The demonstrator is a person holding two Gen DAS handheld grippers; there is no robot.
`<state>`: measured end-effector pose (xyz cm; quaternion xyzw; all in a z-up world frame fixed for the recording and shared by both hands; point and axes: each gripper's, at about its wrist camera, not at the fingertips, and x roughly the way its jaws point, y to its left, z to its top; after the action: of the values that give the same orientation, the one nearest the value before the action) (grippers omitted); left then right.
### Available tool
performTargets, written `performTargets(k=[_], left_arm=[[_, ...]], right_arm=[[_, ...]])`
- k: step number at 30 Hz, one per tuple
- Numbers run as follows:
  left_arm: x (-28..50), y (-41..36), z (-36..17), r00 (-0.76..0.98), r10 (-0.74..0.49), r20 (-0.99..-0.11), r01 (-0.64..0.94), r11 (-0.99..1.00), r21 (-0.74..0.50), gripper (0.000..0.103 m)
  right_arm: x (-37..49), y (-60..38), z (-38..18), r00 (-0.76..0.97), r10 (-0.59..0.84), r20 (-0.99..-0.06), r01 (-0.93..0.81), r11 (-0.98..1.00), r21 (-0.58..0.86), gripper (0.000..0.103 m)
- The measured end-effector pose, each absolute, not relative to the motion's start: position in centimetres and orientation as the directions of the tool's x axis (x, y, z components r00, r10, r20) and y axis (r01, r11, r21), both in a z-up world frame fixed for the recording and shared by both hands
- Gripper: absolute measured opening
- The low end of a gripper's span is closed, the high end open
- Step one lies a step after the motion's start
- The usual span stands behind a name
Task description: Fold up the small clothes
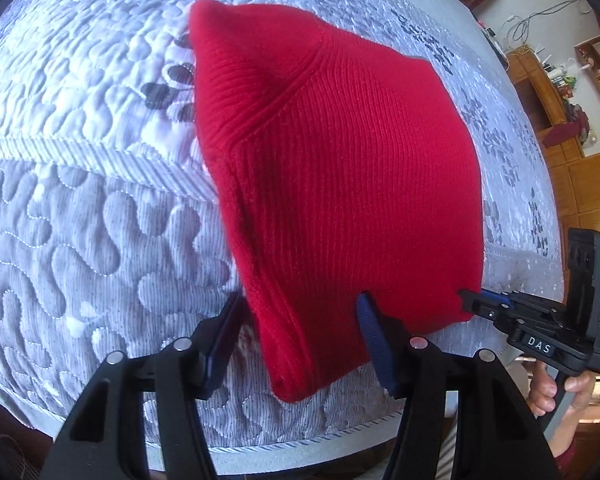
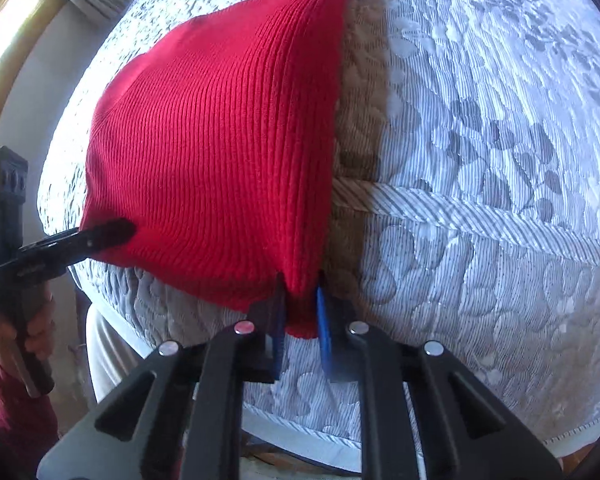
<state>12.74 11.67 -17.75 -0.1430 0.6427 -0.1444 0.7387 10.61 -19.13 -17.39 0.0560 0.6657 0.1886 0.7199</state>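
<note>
A red ribbed knit garment (image 1: 340, 184) hangs lifted over the quilted bed, held by its near edge. In the left wrist view my left gripper (image 1: 300, 344) has its jaws wide apart with a corner of the red knit hanging between them. My right gripper (image 1: 476, 304) grips the other corner at the right. In the right wrist view my right gripper (image 2: 300, 320) is shut on a corner of the red garment (image 2: 220, 140). The left gripper (image 2: 112, 232) shows at the left edge of the cloth.
A grey-and-white quilted bedspread (image 1: 80, 200) covers the bed, with a corded seam across it (image 2: 500, 216). Wooden shelves and cabinets (image 1: 560, 100) stand at the far right. A window with a curtain (image 2: 28, 20) is at the left.
</note>
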Motion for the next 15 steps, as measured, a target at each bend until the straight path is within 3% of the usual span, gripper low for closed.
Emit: performTargets(k=[4, 11, 15], left_arm=[[12.8, 12.5, -16.8, 0.151, -0.401, -0.904, 0.012, 0.915, -0.404, 0.059], [12.4, 11.4, -15.6, 0.180, -0.373, -0.910, 0.064, 0.928, -0.368, 0.062], [12.1, 10.3, -17.0, 0.175, -0.328, -0.928, 0.098, 0.944, -0.316, 0.064]], right_arm=[[10.6, -19.0, -16.8, 0.051, 0.339, -0.939, -0.223, 0.921, 0.320, 0.017], [10.1, -18.4, -14.8, 0.085, 0.356, -0.931, -0.241, 0.914, 0.327, 0.039], [10.0, -17.4, -15.5, 0.112, 0.268, -0.957, -0.259, 0.938, 0.232, 0.039]])
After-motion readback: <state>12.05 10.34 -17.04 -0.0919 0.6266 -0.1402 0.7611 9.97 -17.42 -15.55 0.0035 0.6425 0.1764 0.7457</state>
